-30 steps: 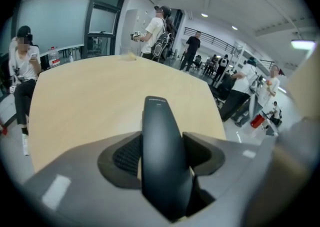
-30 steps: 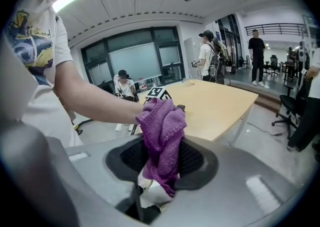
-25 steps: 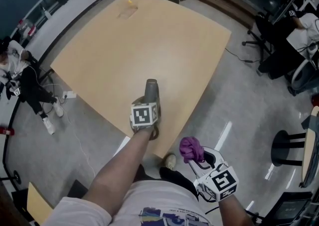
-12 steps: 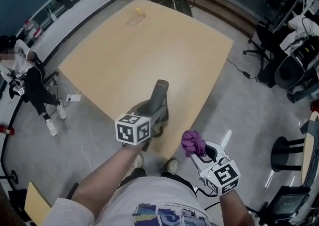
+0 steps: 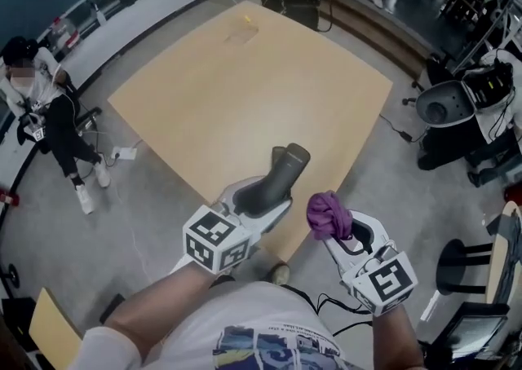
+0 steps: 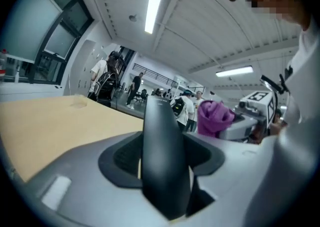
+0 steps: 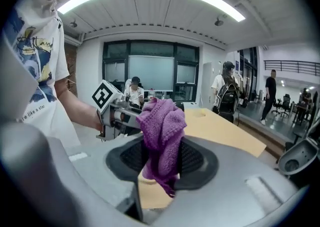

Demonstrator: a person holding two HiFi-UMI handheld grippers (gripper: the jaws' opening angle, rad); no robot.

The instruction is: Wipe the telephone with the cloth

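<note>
A dark grey telephone handset [image 5: 286, 168] stands tilted up and to the right over the near edge of the tan table [image 5: 245, 91]. My left gripper [image 5: 265, 195] is shut on its lower end. In the left gripper view the handset [image 6: 162, 156] fills the gap between the jaws. A bunched purple cloth [image 5: 328, 213] sticks out of my right gripper [image 5: 338, 231], which is shut on it, just right of the handset and apart from it. The cloth [image 7: 161, 131] hangs between the jaws in the right gripper view, and the left gripper [image 7: 112, 108] shows behind it.
A small yellow thing [image 5: 247, 18] lies at the table's far end. A person [image 5: 45, 116] sits on the floor at the left. Office chairs [image 5: 444, 116] and a round stool [image 5: 461, 262] stand at the right. More people stand in the background.
My left gripper has drawn back toward me and tipped the handset to the right. My right gripper has risen with the cloth, so the cloth now sits close beside the handset.
</note>
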